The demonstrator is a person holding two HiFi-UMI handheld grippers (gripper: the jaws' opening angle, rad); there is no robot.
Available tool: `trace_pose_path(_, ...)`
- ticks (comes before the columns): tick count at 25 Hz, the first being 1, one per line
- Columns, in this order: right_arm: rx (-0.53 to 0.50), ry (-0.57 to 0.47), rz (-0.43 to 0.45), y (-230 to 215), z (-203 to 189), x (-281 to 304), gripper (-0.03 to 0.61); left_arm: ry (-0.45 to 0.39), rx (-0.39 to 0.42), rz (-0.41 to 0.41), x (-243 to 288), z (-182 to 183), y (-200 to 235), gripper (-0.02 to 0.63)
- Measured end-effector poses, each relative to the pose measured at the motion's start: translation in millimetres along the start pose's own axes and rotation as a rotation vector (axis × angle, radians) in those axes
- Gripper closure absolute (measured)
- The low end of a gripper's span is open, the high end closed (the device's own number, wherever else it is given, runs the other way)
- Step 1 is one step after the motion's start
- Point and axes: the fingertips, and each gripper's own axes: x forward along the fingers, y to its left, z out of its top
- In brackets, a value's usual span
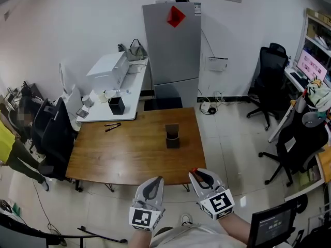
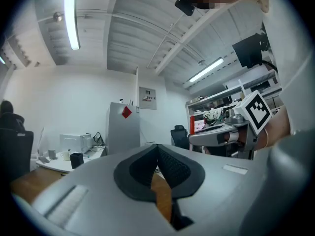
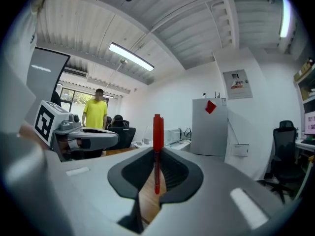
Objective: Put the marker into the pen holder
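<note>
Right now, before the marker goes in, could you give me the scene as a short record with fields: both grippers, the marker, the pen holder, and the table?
right gripper: shut on the red marker, which stands upright between its jaws
left gripper: shut, nothing between its jaws
pen holder: dark, upright on the wooden table, beyond both grippers and apart from them
task state: red marker not yet in the pen holder
also on the table: two thin dark pens near the far left edge
</note>
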Motion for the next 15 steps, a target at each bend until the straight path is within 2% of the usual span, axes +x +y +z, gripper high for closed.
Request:
trace_pose_path(8, 0.029, 0.035, -0.015, -35, -4, 60, 0.538, 0.027, -0.023, -0.010, 58, -3, 48, 0.598)
trace_pose_path(15, 0.046, 0.048, -0.070, -49, -2, 113, 0.538, 0.046, -0.046, -0.072, 96, -5, 91, 0.598)
